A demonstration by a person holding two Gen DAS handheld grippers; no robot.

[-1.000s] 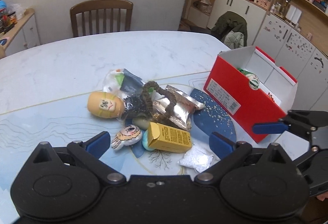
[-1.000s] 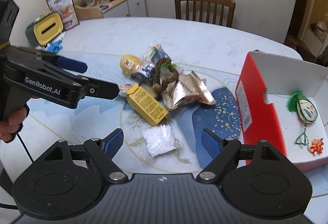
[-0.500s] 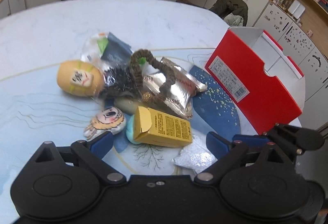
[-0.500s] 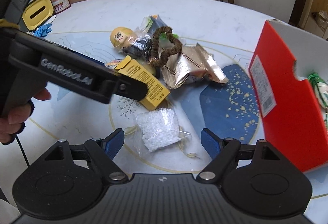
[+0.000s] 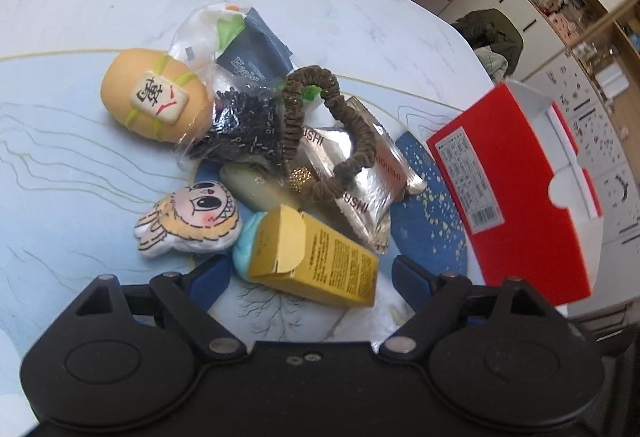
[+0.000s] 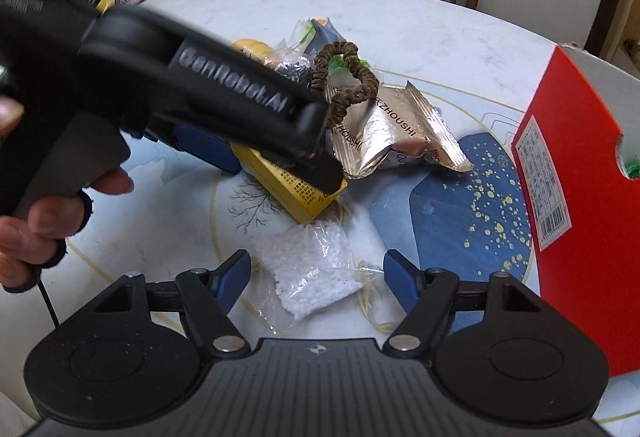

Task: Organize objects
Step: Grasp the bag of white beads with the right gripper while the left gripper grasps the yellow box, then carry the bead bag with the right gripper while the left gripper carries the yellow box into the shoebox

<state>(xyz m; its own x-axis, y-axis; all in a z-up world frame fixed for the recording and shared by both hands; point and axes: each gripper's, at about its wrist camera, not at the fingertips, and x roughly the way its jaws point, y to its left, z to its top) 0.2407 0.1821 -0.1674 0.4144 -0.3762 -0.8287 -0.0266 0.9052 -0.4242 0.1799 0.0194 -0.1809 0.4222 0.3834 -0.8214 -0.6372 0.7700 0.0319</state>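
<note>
Blocking part of the yellow box (image 6: pixel 298 193), the left gripper (image 5: pixel 310 271), marked "GenRobot.AI", straddles it wide open; the right gripper (image 6: pixel 316 271) gapes empty over a white bead bag (image 6: pixel 310 277). Foil packets (image 6: pixel 390 135) read "ZHOUSHI".

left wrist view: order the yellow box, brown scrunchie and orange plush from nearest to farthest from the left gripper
1. Yellow box: between the open left gripper's fingers, at centre.
2. Brown scrunchie: beyond the box, on the silver snack packets.
3. Orange plush: far left of the pile, slightly farther than the scrunchie.
</note>
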